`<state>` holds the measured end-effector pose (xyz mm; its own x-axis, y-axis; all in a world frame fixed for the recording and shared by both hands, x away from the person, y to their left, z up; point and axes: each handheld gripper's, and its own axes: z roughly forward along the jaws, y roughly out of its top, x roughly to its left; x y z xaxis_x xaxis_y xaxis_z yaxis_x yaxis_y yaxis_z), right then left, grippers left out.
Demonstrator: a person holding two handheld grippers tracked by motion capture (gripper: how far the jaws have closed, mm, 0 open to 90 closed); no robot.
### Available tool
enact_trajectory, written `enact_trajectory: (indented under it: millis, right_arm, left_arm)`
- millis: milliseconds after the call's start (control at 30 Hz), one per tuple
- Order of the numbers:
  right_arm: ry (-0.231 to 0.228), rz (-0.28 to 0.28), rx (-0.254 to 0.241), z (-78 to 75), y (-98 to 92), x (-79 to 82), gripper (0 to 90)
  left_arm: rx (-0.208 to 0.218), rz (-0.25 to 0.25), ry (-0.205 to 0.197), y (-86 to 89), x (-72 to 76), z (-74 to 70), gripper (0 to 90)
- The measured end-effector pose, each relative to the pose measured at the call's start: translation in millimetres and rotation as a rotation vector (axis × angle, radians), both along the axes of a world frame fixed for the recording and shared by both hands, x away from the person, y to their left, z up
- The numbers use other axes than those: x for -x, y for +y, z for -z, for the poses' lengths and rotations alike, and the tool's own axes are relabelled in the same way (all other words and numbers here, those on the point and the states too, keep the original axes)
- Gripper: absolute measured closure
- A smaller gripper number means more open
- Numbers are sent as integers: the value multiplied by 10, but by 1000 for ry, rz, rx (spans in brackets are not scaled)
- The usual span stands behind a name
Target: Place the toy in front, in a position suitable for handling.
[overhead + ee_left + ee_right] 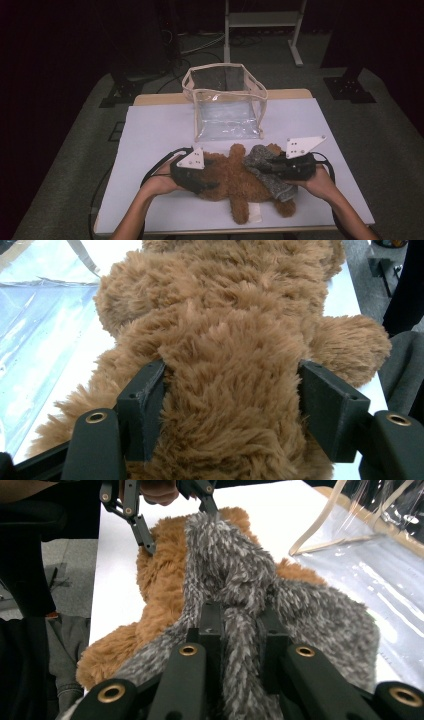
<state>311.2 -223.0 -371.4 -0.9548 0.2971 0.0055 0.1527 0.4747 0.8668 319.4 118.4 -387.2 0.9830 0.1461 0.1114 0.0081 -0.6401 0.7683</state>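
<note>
A brown teddy bear (235, 175) lies flat on the white table (150, 130) near the front edge. A grey fuzzy scarf (262, 160) lies across its upper end. My left gripper (202, 184) comes in from the left, and its jaws press into the bear's fur (225, 315) from both sides. My right gripper (274, 167) comes in from the right and is shut on a bunched strand of the scarf (230, 565). In the right gripper view the scarf drapes over the bear (160, 580) and the left gripper (170, 510) stands beyond it.
A clear plastic bag (225, 100) with beige trim stands open-topped at the back middle of the table, just behind the bear. A white tag or slip (255, 215) lies under the bear's leg. Dark floor with stands and cables surrounds the table.
</note>
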Motion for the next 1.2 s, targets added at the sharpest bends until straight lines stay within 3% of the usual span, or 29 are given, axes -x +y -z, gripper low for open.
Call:
enact_trajectory:
  millis: [300, 533, 633, 700, 1033, 1200]
  right_arm:
    - [64, 125, -61, 322, -543, 84, 773]
    - [115, 181, -25, 574, -756, 169, 769]
    - [111, 200, -18, 558, -836, 197, 765]
    - [106, 222, 15, 539, -895, 210, 760]
    - [145, 340, 54, 545, -1322, 323, 752]
    - [156, 348, 66, 569, -1358, 338, 750]
  left_arm:
    - [-2, -3, -3, 3, 9, -3, 317]
    - [-2, -3, 4, -14, -8, -4, 315]
    - [-1, -3, 6, -20, -2, 0, 315]
    - [0, -5, 2, -21, 5, 3, 314]
    - [12, -4, 7, -21, 34, 25, 314]
    - [2, 3, 7, -74, 64, 41, 314]
